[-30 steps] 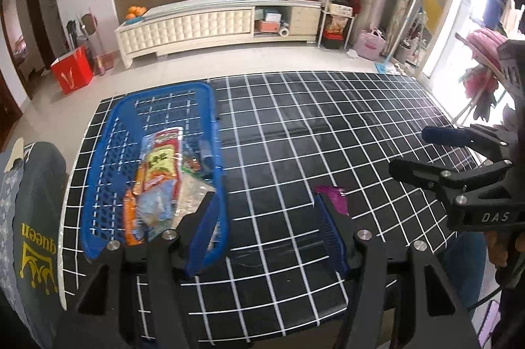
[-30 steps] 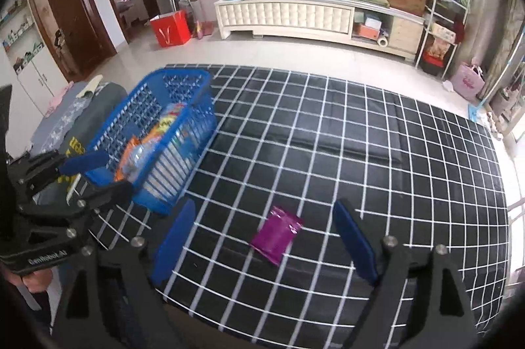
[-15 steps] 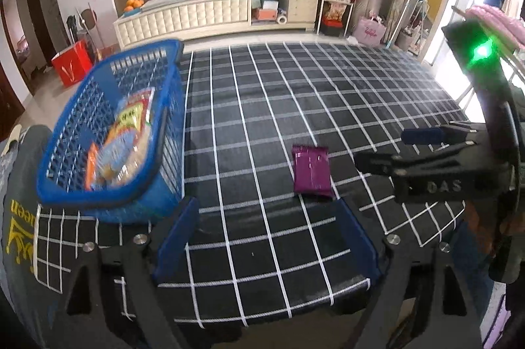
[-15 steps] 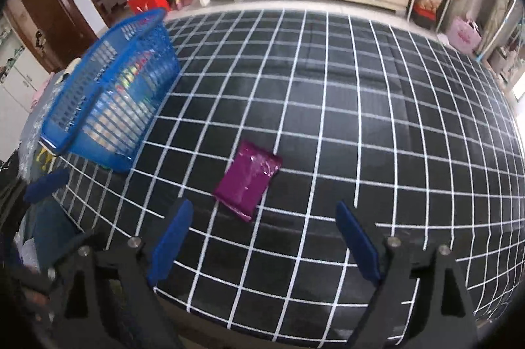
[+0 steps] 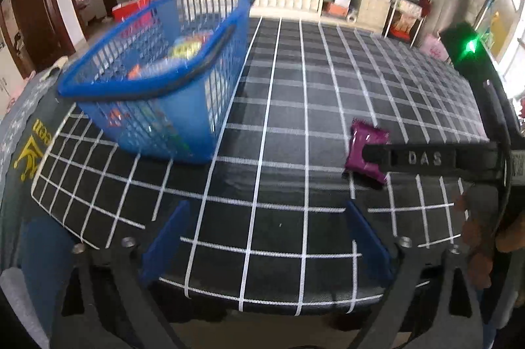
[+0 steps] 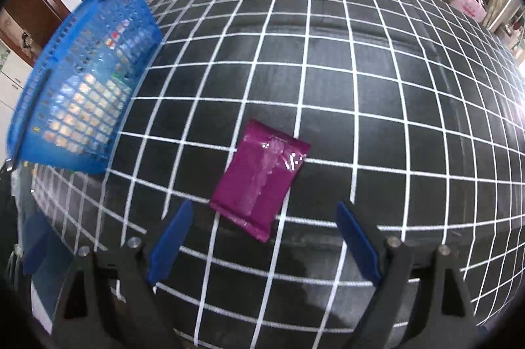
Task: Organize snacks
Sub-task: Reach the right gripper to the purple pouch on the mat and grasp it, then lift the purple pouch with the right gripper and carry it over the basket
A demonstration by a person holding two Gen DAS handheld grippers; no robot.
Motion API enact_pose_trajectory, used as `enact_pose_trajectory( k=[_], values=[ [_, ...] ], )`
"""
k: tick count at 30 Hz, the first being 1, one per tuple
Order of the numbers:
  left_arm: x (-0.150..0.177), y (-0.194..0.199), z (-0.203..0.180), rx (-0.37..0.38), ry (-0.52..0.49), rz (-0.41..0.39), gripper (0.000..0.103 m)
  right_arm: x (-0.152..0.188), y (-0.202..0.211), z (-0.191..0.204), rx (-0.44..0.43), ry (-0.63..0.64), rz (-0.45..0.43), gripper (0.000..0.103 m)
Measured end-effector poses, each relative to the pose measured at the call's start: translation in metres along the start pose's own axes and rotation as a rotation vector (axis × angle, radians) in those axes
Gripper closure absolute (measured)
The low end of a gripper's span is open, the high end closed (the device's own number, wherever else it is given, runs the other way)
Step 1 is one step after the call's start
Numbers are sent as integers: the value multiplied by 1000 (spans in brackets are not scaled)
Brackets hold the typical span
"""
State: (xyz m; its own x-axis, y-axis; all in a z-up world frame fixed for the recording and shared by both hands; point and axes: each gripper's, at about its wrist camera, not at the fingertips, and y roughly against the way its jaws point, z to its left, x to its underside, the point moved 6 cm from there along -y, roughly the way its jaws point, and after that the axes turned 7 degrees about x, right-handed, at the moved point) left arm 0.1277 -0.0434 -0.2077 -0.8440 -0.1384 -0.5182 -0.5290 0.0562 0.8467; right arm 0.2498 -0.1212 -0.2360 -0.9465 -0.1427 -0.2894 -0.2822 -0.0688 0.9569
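Purple snack packet (image 6: 261, 176) lies flat on the black grid-patterned tablecloth (image 6: 361, 86), alone near the front edge and well apart from the blue plastic basket (image 6: 82, 93), which stands at the left and already contains several other snack packs. Packet long axis runs diagonally: the near short end sits toward the left and close to the camera, the far short end points away and to the right, away from the basket. The right gripper (image 6: 262, 237) hovers just short of the packet with both blue pads spread wide and nothing between them — the near end of the packet sits roughly on the centreline of the gap. The left gripper (image 5: 265, 237) is likewise spread wide and empty, above bare cloth near the front edge, between basket and packet; in its view the black body of the right gripper crosses in front of the packet (image 5: 364, 149). Probable faults from this position: the packet is thin and glossy, so pads closing too high may slide over the film, and pads closing too low may pinch the tablecloth with it. A grip across the diagonal could catch only a corner, letting the packet swing or drop before it reaches the basket.
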Motion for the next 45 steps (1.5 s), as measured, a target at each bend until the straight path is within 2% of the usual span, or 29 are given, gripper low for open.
enact_pose_trajectory(
  k=[4, 9, 13, 17, 20, 22, 26, 28, 36, 45],
  values=[
    [1, -9, 14, -41, 64, 9, 4, -7, -15, 0, -8, -20, 30, 12],
    [-1, -21, 32, -80, 130, 22, 1, -15, -31, -2, 20, -22, 51, 12],
    [-2, -30, 38, -65, 172, 32, 1, -20, -34, -2, 27, -22, 46, 12],
    [-1, -35, 39, -59, 171, 32, 1, -25, -39, 9, 75, 31, 33, 12],
    [-1, -37, 41, -66, 166, 32, 1, -24, -39, 15, 131, 75, 14, 22],
    [-2, -38, 44, -67, 168, 33, 1, -23, -36, 20, 130, 94, 2, 35],
    [-2, -38, 52, -60, 188, 30, 1, -15, -33, 24, 124, 110, -15, 42],
    [-3, -37, 57, -57, 193, 27, 1, -9, -28, 23, 109, 110, -20, 46],
    [-1, -24, 63, -49, 196, 8, 1, 8, -6, 32, 61, 99, -35, 46],
    [1, 11, 65, -29, 177, -53, 1, 25, 45, 45, 27, 99, -125, 46]
  ],
)
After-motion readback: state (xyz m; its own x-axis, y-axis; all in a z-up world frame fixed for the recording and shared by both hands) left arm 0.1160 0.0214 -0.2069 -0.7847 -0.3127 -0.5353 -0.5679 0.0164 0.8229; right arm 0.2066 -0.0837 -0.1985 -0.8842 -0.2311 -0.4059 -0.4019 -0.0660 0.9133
